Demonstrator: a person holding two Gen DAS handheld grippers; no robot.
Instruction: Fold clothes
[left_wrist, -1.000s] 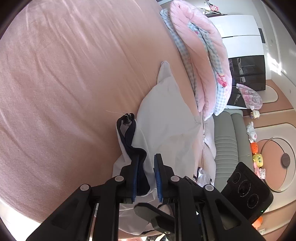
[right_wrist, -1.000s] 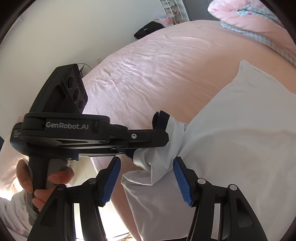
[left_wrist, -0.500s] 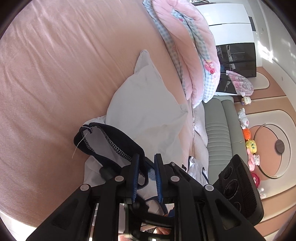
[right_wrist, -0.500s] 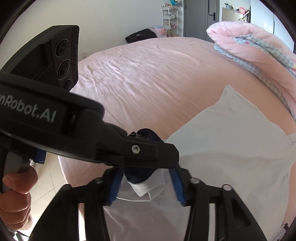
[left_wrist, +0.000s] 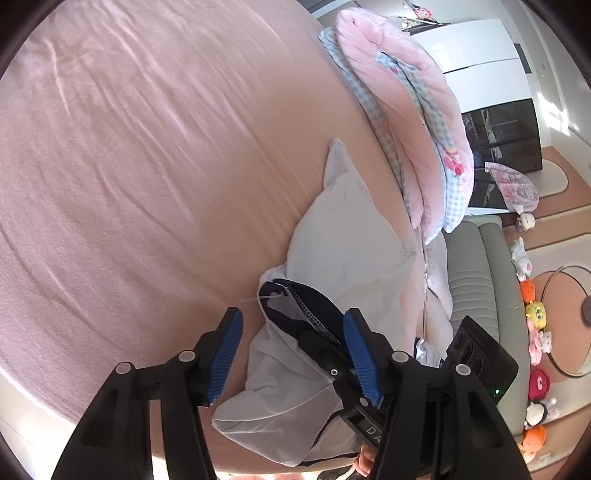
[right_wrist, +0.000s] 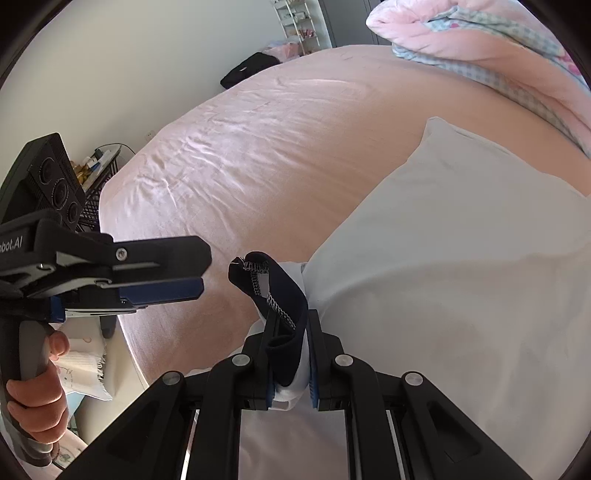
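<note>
Step in hand: a handover of the navy collar (right_wrist: 282, 295) of the white garment (right_wrist: 461, 295) from one claw to the other, ahead of the first fold.
Right claw (right_wrist: 291, 354): its jaws have just been closing, and the blue pads now pinch the bunched navy collar and the white cloth under it.
Left claw (left_wrist: 291, 354): its jaws have just been opening; they stand about half apart, with the collar between them but pressed by neither pad, so it holds nothing. In the right wrist view it sits just to the left of the collar, apart from it.
Next move: probably the left claw needs a fresh hold elsewhere on the garment, a shoulder or hem, so the cloth can be drawn flat; the right one must keep its pinch, since the collar is thick and could slip.
Where the garment is: near the edge of the bed (left_wrist: 147, 166), on the pink sheet, its body running away toward the folded pink quilt (left_wrist: 413, 122).
How it looks: thin, pale, fairly smooth over the body, crumpled at the near end; the collar is ribbed with white stitching showing. Whether it has sleeves I cannot tell, as the near end is hidden by the claws.
</note>
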